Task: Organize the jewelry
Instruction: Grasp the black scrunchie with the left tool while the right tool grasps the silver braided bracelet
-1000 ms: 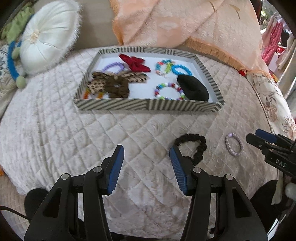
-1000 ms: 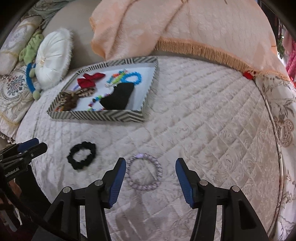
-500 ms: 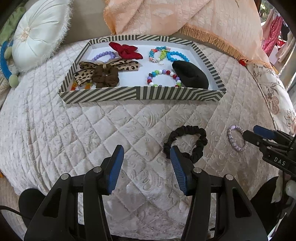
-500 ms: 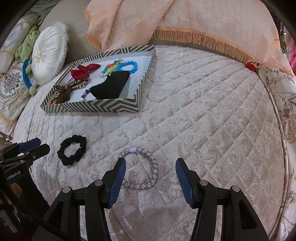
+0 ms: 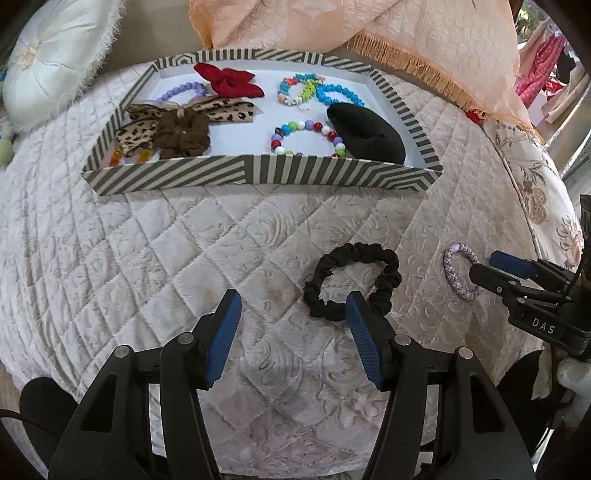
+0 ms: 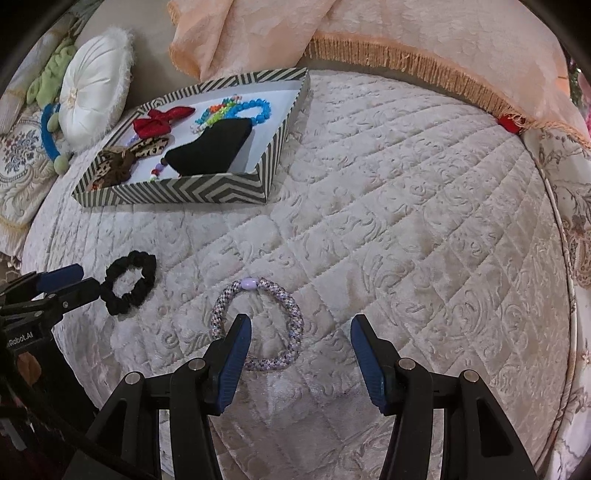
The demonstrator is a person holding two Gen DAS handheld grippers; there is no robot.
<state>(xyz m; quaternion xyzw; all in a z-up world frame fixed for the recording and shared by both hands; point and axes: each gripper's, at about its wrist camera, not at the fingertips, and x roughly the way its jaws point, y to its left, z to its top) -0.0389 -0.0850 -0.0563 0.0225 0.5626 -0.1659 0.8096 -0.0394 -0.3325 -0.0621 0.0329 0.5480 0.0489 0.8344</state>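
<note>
A black scrunchie (image 5: pixel 352 282) lies on the quilted cream bedspread. My left gripper (image 5: pixel 293 308) hovers just left of it, jaws opening, nothing between them; its right finger overlaps the scrunchie's near edge. A lilac braided bracelet (image 6: pixel 258 326) lies further right. My right gripper (image 6: pixel 301 330) stands open low over it, its left finger covering the ring's left part. The striped tray (image 5: pixel 258 173) behind holds a red bow (image 5: pixel 229 81), a leopard bow with a brown scrunchie (image 5: pixel 183 131), several bead bracelets and a black pouch (image 5: pixel 365 134). The scrunchie (image 6: pixel 129 282) and tray (image 6: pixel 177 192) also show in the right wrist view.
A peach fringed blanket (image 6: pixel 369 33) hangs behind the tray. A white round cushion (image 6: pixel 92 101) and green and blue soft items sit at the far left. The round bed edge (image 6: pixel 561 236) curves down the right side. Bare quilt lies between the tray and the two loose rings.
Both grippers have sunk toward the bedspread; the scrunchie and the bracelet now sit close to the fingertips. The left jaws stand a little wider than before.
</note>
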